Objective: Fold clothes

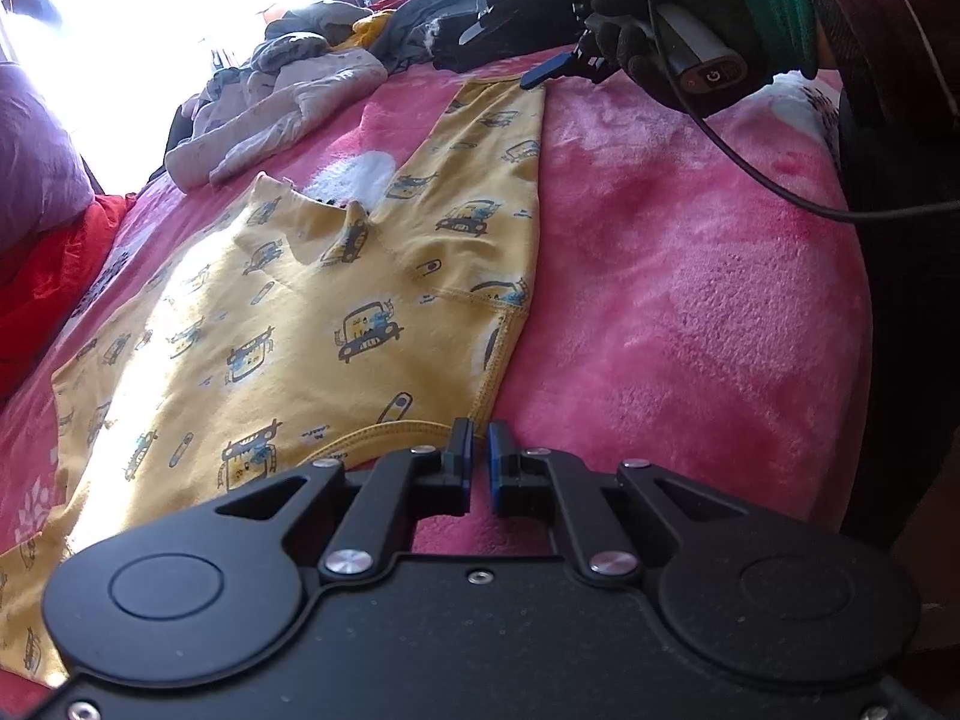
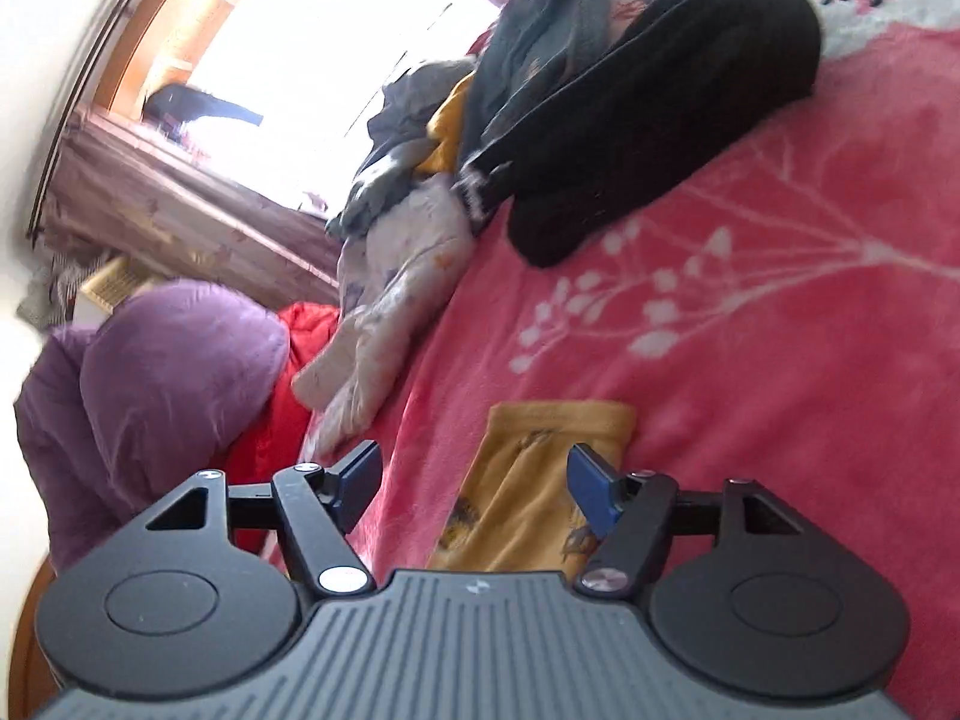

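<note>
- Lying flat along the pink blanket (image 1: pixel 690 300), a little in from the bed edge where the person stands: yellow garment (image 1: pixel 360 312), thin knit with a car print, one long leg or sleeve stretched away toward the far side.
- Pinched shut at the near end: left gripper (image 1: pixel 478 450), jaws together with what looks like the stitched yellow hem (image 1: pixel 384 438) caught between the tips; hard to be sure how much cloth is in the bite.
- Spread apart over the far end: right gripper (image 2: pixel 474 471), carried by a gloved hand (image 1: pixel 690 24), blue pads either side of the ribbed cuff (image 2: pixel 558 420) and not pressing on it; nothing grasped.
- Judged to handle light and limp: no stiffness to carry a shape, so likely to sag and drape between two holds and to wrinkle if dragged over the fleecy blanket.
- Judged not slippery and not fragile: soft cotton-like surface, good bite for the pads, small risk beyond a stretched seam.
- Best taken by the doubled parts: cuff band at the far end, hem at the near end, both thicker than the single layer in between.
- Worth gripping deep enough to catch both layers, else only the top one lifts.
- Well apart toward the window side of the bed: pile of clothes (image 1: pixel 336 60), clear of the working strip.
</note>
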Motion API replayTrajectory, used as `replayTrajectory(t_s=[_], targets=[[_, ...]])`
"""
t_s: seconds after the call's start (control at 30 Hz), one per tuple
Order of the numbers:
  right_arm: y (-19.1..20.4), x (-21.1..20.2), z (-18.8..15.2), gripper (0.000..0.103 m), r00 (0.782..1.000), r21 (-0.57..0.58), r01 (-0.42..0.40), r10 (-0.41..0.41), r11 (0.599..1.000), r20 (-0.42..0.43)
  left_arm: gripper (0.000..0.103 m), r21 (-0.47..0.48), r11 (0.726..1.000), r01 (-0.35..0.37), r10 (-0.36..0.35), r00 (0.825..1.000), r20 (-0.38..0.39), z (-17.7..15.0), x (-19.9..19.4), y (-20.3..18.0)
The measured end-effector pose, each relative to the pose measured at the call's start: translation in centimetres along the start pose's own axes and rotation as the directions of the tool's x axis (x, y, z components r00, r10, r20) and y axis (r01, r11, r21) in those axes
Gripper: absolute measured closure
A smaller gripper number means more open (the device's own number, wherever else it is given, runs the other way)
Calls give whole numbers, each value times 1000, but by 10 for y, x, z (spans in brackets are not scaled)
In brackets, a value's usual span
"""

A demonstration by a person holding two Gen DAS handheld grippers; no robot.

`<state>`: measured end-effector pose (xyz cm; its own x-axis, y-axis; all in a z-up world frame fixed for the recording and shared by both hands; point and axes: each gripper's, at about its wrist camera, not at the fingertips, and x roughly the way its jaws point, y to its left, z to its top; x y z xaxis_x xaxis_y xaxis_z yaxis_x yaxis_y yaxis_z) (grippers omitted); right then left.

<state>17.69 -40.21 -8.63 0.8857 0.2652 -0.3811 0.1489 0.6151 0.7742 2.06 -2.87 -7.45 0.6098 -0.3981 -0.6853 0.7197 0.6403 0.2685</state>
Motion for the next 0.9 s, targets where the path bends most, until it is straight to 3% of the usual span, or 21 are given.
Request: replayTrajectory(t_s=[0.1, 0.17, 0.23, 0.37, 0.4, 0.5, 0.57, 0.6, 0.73, 0.8, 0.9], targets=[[11, -7, -5, 35, 1000, -48, 2, -1, 999, 12, 101, -26, 998, 57, -57, 998, 3, 0, -8, 8], [12, -17, -9, 35, 1000, -33, -6, 7, 999, 25, 96, -102, 988, 112, -108, 993, 37, 0, -19, 21], [13, -26, -14, 34, 1000, -18, -8, 8, 1000, 21, 86, -191, 970, 153, -136, 986, 99, 0, -30, 34], [21, -39, -29, 32, 1000, -40, 7, -7, 999, -1, 84, -352, 921, 169, -117, 979, 166, 3, -34, 53], [25, -43, -34, 32, 1000, -59, 15, -15, 998, -4, 84, -379, 912, 160, -107, 982, 157, 3, -29, 55], [30, -53, -49, 32, 998, -80, 53, -55, 995, -24, 84, -391, 910, 138, -144, 990, 15, 2, -5, 51], [26, -60, -62, 32, 994, -54, 81, -85, 995, -67, 84, -385, 914, 131, -144, 990, -3, -1, -4, 52], [24, -63, -69, 32, 991, -39, 95, -98, 995, -92, 84, -419, 897, 138, -141, 990, 24, -2, -10, 59], [29, -86, -93, 32, 985, -19, 70, -72, 997, -157, 84, -604, 783, 148, -81, 987, 136, -14, -32, 100], [32, -94, -107, 32, 980, -1, 41, -40, 999, -196, 84, -683, 723, 105, -18, 991, 133, -21, -34, 116], [40, -100, -130, 32, 967, -13, 11, -14, 1000, -253, 83, -785, 619, -5, 89, 994, 63, -32, -32, 135]])
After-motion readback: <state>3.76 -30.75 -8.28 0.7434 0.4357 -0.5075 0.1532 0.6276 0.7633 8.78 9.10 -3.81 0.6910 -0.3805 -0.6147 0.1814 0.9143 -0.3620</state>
